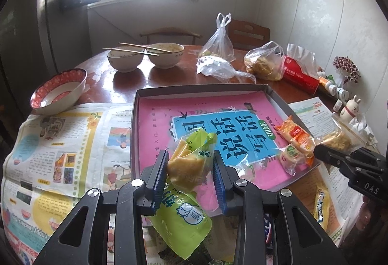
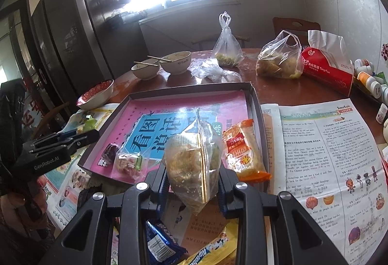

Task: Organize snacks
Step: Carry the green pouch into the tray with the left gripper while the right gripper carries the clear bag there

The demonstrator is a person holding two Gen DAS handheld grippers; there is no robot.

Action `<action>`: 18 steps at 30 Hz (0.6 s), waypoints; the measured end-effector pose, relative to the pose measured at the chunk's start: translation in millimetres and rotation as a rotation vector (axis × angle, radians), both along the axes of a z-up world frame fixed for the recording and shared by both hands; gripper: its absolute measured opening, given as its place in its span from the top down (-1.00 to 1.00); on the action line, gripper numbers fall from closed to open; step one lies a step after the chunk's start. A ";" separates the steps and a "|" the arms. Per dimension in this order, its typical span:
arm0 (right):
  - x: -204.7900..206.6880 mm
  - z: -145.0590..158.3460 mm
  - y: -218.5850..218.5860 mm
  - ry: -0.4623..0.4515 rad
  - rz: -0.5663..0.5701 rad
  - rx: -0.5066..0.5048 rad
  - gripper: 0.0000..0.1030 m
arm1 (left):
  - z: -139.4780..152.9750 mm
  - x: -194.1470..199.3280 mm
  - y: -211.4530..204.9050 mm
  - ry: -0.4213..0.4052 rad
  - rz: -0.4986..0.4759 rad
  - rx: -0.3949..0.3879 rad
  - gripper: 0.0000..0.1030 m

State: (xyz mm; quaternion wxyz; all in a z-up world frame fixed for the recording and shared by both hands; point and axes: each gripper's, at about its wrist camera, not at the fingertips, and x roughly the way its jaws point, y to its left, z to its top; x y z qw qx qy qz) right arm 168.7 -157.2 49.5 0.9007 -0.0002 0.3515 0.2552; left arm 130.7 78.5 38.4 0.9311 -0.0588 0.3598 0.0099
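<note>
A: Left hand-held gripper?
B: Clamped on a green pouch over the tray's near edge.
A: Right hand-held gripper?
B: Clamped on a clear bag, just before the tray.

Two bowls under chopsticks; tissue pack — newspaper beneath.

Tray pink floor free at far end; orange packet & small packets crowd near-right corner.

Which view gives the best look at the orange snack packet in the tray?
The right wrist view: the orange snack packet lies close, its printed face readable. The left wrist view shows it smaller, at the tray's right edge.
</note>
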 end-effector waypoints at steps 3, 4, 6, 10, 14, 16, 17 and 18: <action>3.3 0.1 1.9 0.001 -0.001 0.001 0.36 | -4.8 4.9 -1.1 0.010 -0.008 -0.001 0.29; 3.9 0.0 2.3 0.002 -0.002 0.001 0.36 | -6.3 6.1 -1.6 0.013 -0.009 0.000 0.29; 5.7 -1.2 3.4 0.006 -0.003 0.001 0.36 | -8.1 7.6 -1.5 0.016 -0.012 0.004 0.29; 8.9 -3.4 5.6 0.011 -0.007 -0.002 0.36 | -13.2 12.8 -1.8 0.024 -0.015 0.010 0.29; 14.1 -6.4 7.2 0.021 -0.010 -0.004 0.36 | -18.6 17.3 -1.6 0.036 -0.018 0.007 0.29; 16.6 -7.0 8.3 0.024 -0.011 -0.005 0.36 | -20.4 19.1 -1.8 0.040 -0.024 0.006 0.29; 17.6 -7.3 9.0 0.026 -0.011 -0.005 0.36 | -21.1 19.8 -1.9 0.042 -0.026 0.005 0.29; 18.6 -7.3 10.0 0.027 -0.010 -0.005 0.36 | -21.5 20.6 -1.9 0.043 -0.029 0.004 0.29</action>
